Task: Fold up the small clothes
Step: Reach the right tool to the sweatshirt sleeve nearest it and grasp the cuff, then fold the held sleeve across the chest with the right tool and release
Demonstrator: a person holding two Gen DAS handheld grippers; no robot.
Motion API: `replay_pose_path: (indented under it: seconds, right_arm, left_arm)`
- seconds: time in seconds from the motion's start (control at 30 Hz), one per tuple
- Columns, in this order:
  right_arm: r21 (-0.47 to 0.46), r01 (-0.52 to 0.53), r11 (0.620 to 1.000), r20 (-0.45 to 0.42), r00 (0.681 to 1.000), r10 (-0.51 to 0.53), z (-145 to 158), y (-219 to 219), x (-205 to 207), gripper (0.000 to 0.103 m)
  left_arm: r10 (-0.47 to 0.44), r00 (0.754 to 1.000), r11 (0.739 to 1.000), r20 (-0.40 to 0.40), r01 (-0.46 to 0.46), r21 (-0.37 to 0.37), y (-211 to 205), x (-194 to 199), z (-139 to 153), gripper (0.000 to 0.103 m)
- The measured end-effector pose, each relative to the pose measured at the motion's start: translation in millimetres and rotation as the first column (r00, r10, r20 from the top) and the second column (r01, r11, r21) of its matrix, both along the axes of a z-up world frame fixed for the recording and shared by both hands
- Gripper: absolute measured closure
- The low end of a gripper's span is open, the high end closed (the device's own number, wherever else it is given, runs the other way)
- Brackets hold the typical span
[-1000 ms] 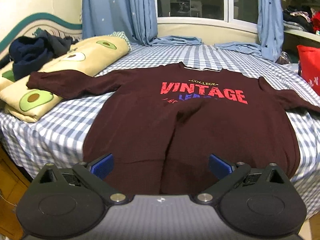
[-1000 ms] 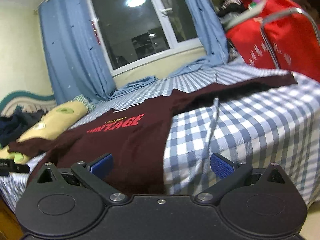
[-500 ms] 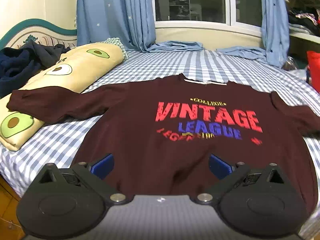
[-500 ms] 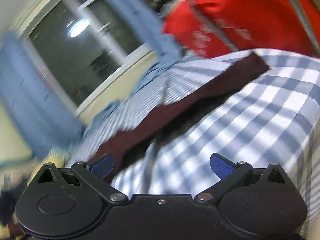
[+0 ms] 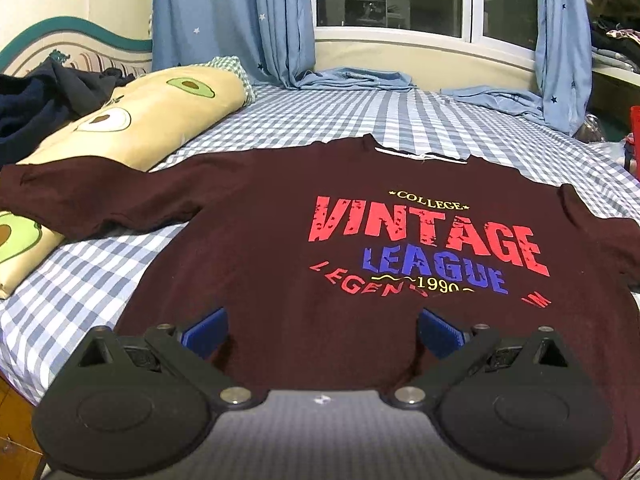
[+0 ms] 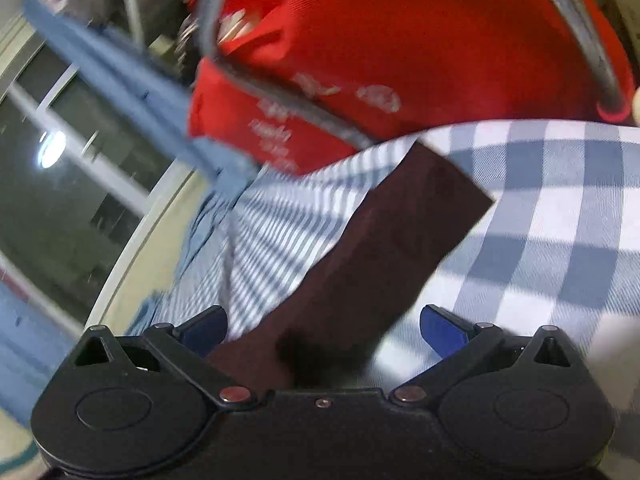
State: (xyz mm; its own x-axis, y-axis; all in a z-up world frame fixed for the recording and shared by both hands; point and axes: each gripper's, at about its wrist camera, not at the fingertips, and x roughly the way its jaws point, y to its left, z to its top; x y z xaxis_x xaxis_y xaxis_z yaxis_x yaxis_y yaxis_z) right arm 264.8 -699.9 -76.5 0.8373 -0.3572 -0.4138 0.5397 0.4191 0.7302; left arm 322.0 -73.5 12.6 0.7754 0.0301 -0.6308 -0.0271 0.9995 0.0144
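A dark maroon long-sleeved shirt [image 5: 280, 248] with a "VINTAGE LEAGUE" print lies flat, front up, on the blue checked bed [image 5: 340, 120]. Its left sleeve [image 5: 80, 196] drapes over a pillow. My left gripper [image 5: 322, 330] is open and empty, just above the shirt's lower body. In the right wrist view the shirt's right sleeve [image 6: 380, 240] stretches across the checked sheet [image 6: 560, 200], its cuff end far from me. My right gripper [image 6: 322, 330] is open and empty, low over the sleeve, which runs between the jaws.
A long avocado-print pillow [image 5: 132, 124] lies at the bed's left with dark clothes [image 5: 44, 96] behind it. Blue curtains [image 5: 232, 20] and a window stand at the back. A red bag with a metal frame [image 6: 420, 40] stands beside the bed's right edge.
My left gripper has moved forward over the shirt, so more of the print shows. My right gripper has swung right and dropped close over the right sleeve. Both stayed open.
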Motion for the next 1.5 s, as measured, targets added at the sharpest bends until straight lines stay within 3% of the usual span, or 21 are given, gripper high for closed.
replay_pose_path:
  seconds: [0.2,0.27,0.37,0.43,0.53,0.77,0.93,1.03,1.23,1.4,1.5]
  right_arm:
    - [-0.021,0.151,0.988,-0.001,0.988,-0.151,-2.9,-11.1,16.9,0.001]
    - [-0.019,0.185,0.982,-0.022,0.982,-0.186,-2.5,-13.4,18.6,0.01]
    - [0.006,0.224,0.975,-0.045,0.974,-0.224,-4.4,-16.7,14.6,0.03]
    - [0.014,0.235,0.972,-0.075,0.969,-0.234,-6.3,-17.8,11.2,0.058]
    - [0.002,0.222,0.975,-0.097,0.97,-0.221,-6.0,-19.8,9.0,0.07]
    - [-0.207,0.14,0.968,-0.107,0.981,-0.164,43.1,10.7,24.0,0.076]
    - [-0.396,-0.042,0.917,-0.083,0.996,0.01,106.2,62.8,59.7,0.077]
    - [-0.503,-0.174,0.846,-0.098,0.985,0.145,137.8,113.6,86.0,0.077]
    - [-0.675,-0.362,0.643,-0.141,0.918,0.369,169.6,239.8,115.4,0.077]
    - [-0.777,-0.466,0.422,-0.259,0.849,0.461,153.8,348.9,128.4,0.077]
    - [-0.757,-0.548,0.357,-0.329,0.79,0.517,131.4,397.4,131.7,0.077]
  left_arm:
    - [0.008,1.0,1.0,0.018,-0.007,-0.016,9.1,-0.1,4.9,0.001]
    - [0.017,1.0,1.0,0.026,-0.017,-0.013,13.8,-0.7,7.2,0.001]
    - [0.027,0.999,0.999,0.038,-0.026,-0.026,21.8,-1.2,10.5,0.001]
    - [0.031,0.999,0.999,0.042,-0.029,-0.033,26.8,-1.8,12.0,0.001]
    - [0.032,0.998,0.999,0.045,-0.031,-0.038,32.0,-2.7,13.4,0.001]
    - [0.042,0.997,0.997,0.068,-0.038,-0.065,43.6,-5.6,17.2,0.001]
    - [0.052,0.996,0.997,0.078,-0.047,-0.065,48.5,-3.4,18.3,0.001]
    - [0.053,0.995,0.995,0.081,-0.047,-0.085,53.2,-2.6,18.0,0.001]
    - [0.069,0.995,0.992,0.075,-0.06,-0.112,64.8,-4.0,16.2,0.001]
    - [0.085,0.993,0.991,0.084,-0.075,-0.114,72.6,-8.1,16.2,0.001]
    - [0.094,0.992,0.99,0.081,-0.085,-0.116,76.1,-10.1,15.7,0.001]
